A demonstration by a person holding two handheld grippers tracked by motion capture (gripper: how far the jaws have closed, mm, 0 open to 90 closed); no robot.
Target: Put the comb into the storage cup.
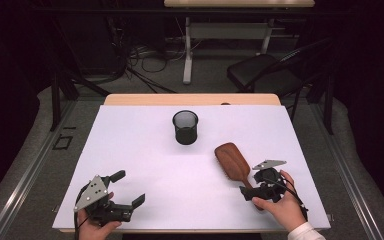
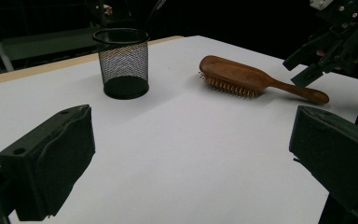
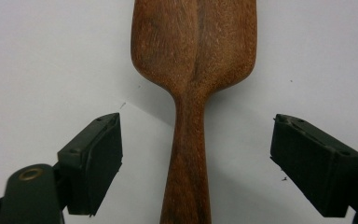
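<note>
A brown wooden hairbrush lies bristles down on the white table top, at the right. Its handle runs between the wide-apart jaws of my right gripper, which is open and hovers just above it without touching. A black mesh cup stands upright at the middle back of the table. My left gripper rests low at the front left, open, with nothing between its jaws. From the left gripper view I see the cup, the brush and the right gripper beyond it.
The white sheet covers a wooden table whose far edge shows behind it. Beyond the table stand a black chair, another table's legs and cables on the floor.
</note>
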